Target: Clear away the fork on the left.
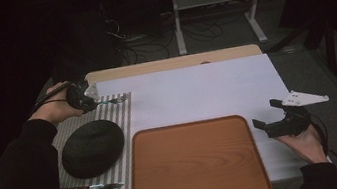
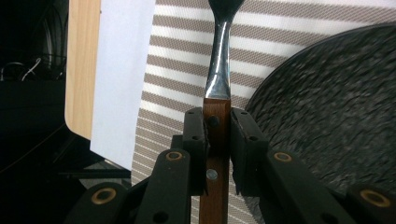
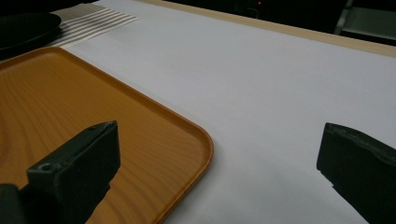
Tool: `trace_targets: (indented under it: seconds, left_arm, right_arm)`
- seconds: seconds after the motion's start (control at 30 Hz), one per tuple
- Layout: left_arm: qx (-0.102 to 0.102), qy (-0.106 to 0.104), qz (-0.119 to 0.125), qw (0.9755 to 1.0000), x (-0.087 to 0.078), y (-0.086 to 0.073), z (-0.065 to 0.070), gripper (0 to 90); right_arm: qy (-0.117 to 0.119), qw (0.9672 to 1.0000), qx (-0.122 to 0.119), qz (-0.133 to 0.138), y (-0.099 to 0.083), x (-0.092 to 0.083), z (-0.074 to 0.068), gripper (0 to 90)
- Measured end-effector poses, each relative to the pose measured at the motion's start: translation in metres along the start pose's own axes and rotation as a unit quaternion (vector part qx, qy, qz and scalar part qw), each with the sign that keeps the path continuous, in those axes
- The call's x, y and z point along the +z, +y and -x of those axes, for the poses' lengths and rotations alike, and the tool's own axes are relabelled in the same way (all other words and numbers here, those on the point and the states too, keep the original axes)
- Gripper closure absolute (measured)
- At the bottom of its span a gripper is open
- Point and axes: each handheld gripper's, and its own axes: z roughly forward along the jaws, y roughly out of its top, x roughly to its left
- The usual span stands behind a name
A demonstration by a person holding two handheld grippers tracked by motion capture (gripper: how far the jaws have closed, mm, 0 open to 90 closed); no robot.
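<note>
- Clearly, the left tool (image 1: 87, 97) is pinching a wooden-handled steel fork (image 1: 116, 101) by its brown handle, and is holding it above the far edge of the grey-and-white striped fabric placemat (image 1: 114, 133), prongs pointing toward the white paper sheet (image 1: 201, 92); gripping the handle is leaving the metal end free to be set down.
- Meanwhile the right tool (image 1: 266, 114) is waiting with jaws spread and nothing between them, just beside the right edge of the orange wood-grain rectangular tray (image 1: 197, 163), probably to be ready for it.
- On the placemat a round black textured plate (image 1: 92, 148) is lying, with a wooden-handled knife (image 1: 92, 188) near it, like a place setting.
- Closer in, the left gripper view is showing the pads (image 2: 196, 135) squeezing the riveted handle (image 2: 215, 140), a detail too small from above.
- From above, the high view is giving the whole counter (image 1: 172, 63) layout.
- Lower down, the right gripper view is showing the tray's rounded corner (image 3: 201, 140).
</note>
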Motion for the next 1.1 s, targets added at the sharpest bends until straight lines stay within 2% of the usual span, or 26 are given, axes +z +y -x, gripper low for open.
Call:
trace_targets:
  seconds: [0.1, 0.23, 0.4, 0.5, 0.63, 0.7, 0.83, 0.9, 0.97, 1.07, 1.1]
  left_arm:
    - [-0.005, -0.007, 0.013, 0.9999, -0.003, 0.002, 0.005, 76.6]
    - [-0.005, -0.012, 0.017, 0.9998, -0.01, 0.005, 0.012, 76.6]
    - [-0.022, -0.019, 0.038, 0.9989, -0.022, 0.007, 0.025, 76.5]
    - [-0.036, -0.032, 0.052, 0.9975, -0.024, 0.007, 0.03, 76.6]
    - [-0.048, -0.042, 0.058, 0.9963, -0.026, 0.009, 0.039, 76.6]
    - [-0.06, -0.052, 0.065, 0.9947, -0.029, 0.01, 0.045, 76.6]
    - [-0.075, -0.057, 0.078, 0.9925, -0.036, 0.012, 0.054, 76.6]
    - [-0.091, -0.069, 0.087, 0.9897, -0.039, 0.014, 0.06, 76.7]
    - [-0.096, -0.073, 0.097, 0.9879, -0.039, 0.016, 0.065, 76.6]
    - [-0.116, -0.096, 0.113, 0.9822, -0.039, 0.022, 0.074, 76.6]
    - [-0.117, -0.1, 0.115, 0.9814, -0.038, 0.024, 0.076, 76.6]
  right_arm:
    - [0.0, 1.0, 0.001, -0.001, 0.0, 0.0, 0.0, 0.0]
    - [0.001, 1.0, 0.001, -0.002, 0.0, 0.0, 0.0, 0.0]
    - [0.002, 1.0, 0.001, -0.002, 0.0, 0.0, 0.001, 0.0]
    - [0.002, 1.0, 0.002, -0.001, 0.0, 0.0, 0.0, 0.0]
    - [0.002, 1.0, 0.003, -0.001, 0.0, 0.0, 0.0, 0.0]
    - [0.001, 1.0, 0.004, 0.0, 0.0, -0.001, 0.001, 0.0]
    - [0.001, 1.0, 0.004, 0.0, 0.0, 0.0, 0.001, 0.0]
    - [0.002, 1.0, 0.004, 0.0, 0.0, 0.0, 0.0, 0.0]
    - [0.002, 1.0, 0.003, -0.001, 0.0, 0.0, 0.0, 0.0]
    - [0.002, 1.0, 0.003, 0.0, 0.0, 0.0, 0.0, 0.0]
    - [0.001, 1.0, 0.003, 0.0, 0.0, 0.0, 0.0, 0.0]
